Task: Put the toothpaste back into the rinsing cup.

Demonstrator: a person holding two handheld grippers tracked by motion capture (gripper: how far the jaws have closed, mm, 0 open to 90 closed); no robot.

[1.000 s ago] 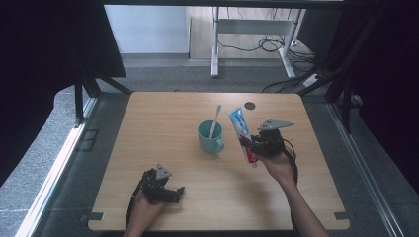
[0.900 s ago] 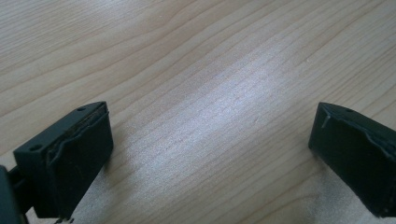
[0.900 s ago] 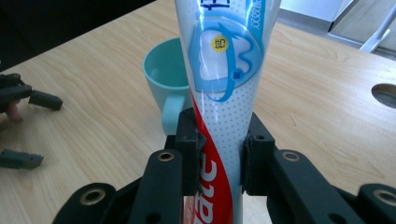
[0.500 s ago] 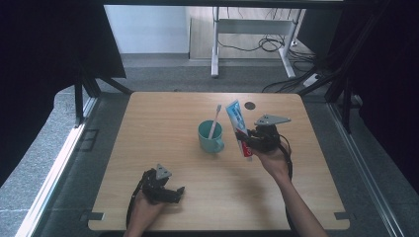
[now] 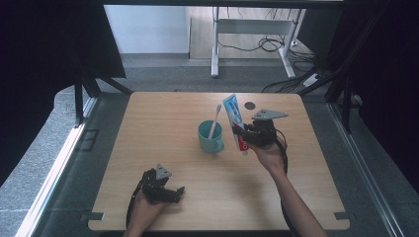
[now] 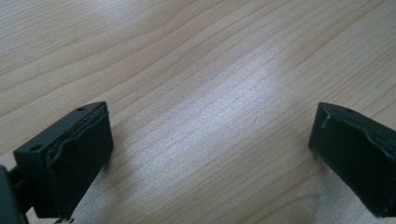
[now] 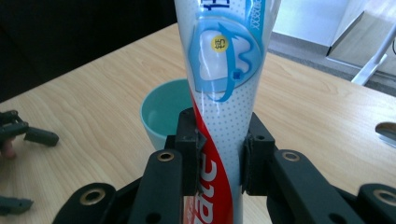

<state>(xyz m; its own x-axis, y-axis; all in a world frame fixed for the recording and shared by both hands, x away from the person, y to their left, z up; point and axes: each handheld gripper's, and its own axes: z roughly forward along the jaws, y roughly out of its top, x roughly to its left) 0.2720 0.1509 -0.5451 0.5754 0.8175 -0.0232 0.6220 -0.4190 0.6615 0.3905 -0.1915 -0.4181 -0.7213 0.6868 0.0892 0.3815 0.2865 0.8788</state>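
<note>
gripping a toothpaste tube [image 7: 227,93] beside the cup [image 5: 210,137], right claw [image 5: 242,134] clenched; left claw [image 5: 170,193] released near table edge [image 5: 217,229].

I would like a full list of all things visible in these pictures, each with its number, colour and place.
table: one, light wood, centre of the high view.
mug: one, teal, middle of the table, upright.
toothbrush: one, pale, standing in the mug, leaning.
toothpaste tube: one, white, blue and red, gripped in the right tongs just right of the mug.
dark disc: one, near the table's far edge.
desk frame: one, white, on the floor beyond the table, cables near it.
right tongs: black, shut on the tube.
left tongs: black, open, low over the table's near left part.
</note>
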